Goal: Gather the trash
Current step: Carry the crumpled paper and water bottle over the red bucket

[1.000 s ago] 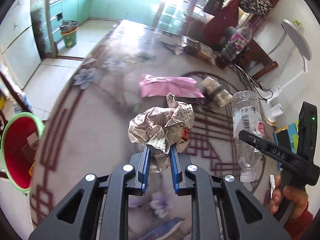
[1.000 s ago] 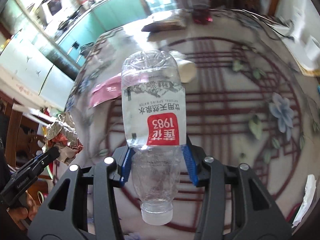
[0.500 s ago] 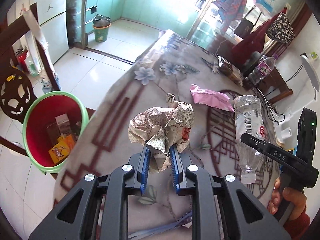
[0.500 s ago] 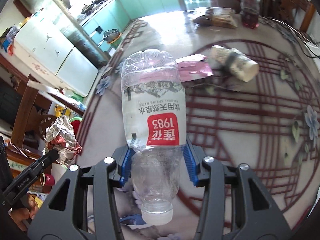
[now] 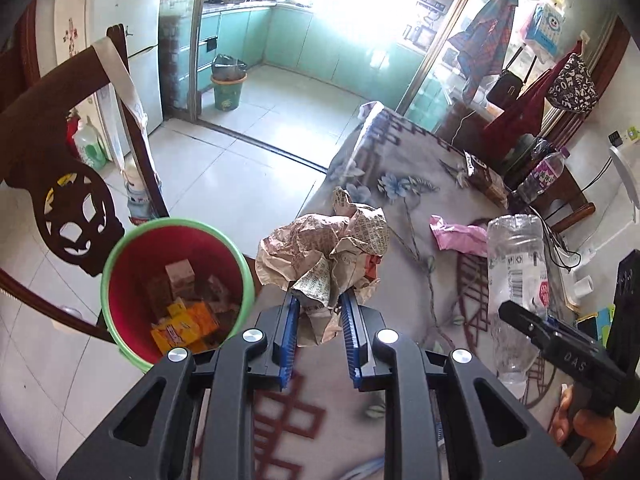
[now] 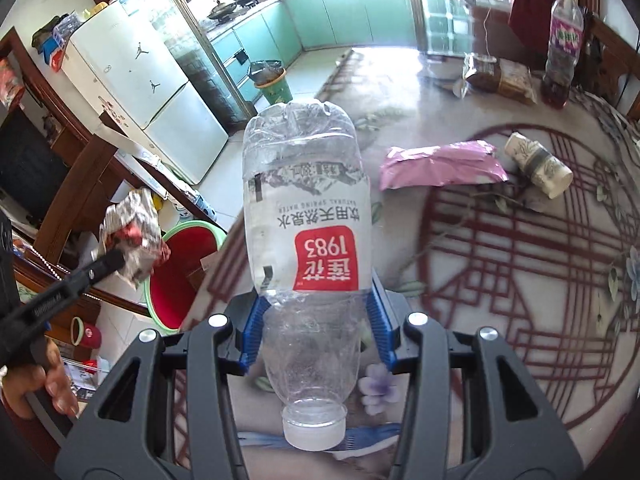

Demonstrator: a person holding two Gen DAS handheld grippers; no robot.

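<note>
My left gripper (image 5: 319, 304) is shut on a crumpled newspaper ball (image 5: 324, 248), held above the table's left edge, just right of a red bin with a green rim (image 5: 176, 292) on the floor. The bin holds several boxes and wrappers. My right gripper (image 6: 316, 308) is shut on a clear plastic water bottle (image 6: 304, 208) with a red label, cap toward the camera. In the left wrist view that bottle (image 5: 516, 272) hangs at the right in the other gripper. A pink wrapper (image 6: 440, 166) and a paper cup (image 6: 538, 166) lie on the table.
The flower-patterned table (image 6: 520, 280) also carries a snack bag (image 6: 496, 76) and a purple-labelled bottle (image 6: 564, 40) at the far side. A dark wooden chair (image 5: 60, 184) stands behind the bin. Tiled floor leads to a kitchen with another bin (image 5: 228, 88).
Both grippers have swung left with their loads toward the table's edge. The red bin has come from the far left into full view beside the newspaper ball.
</note>
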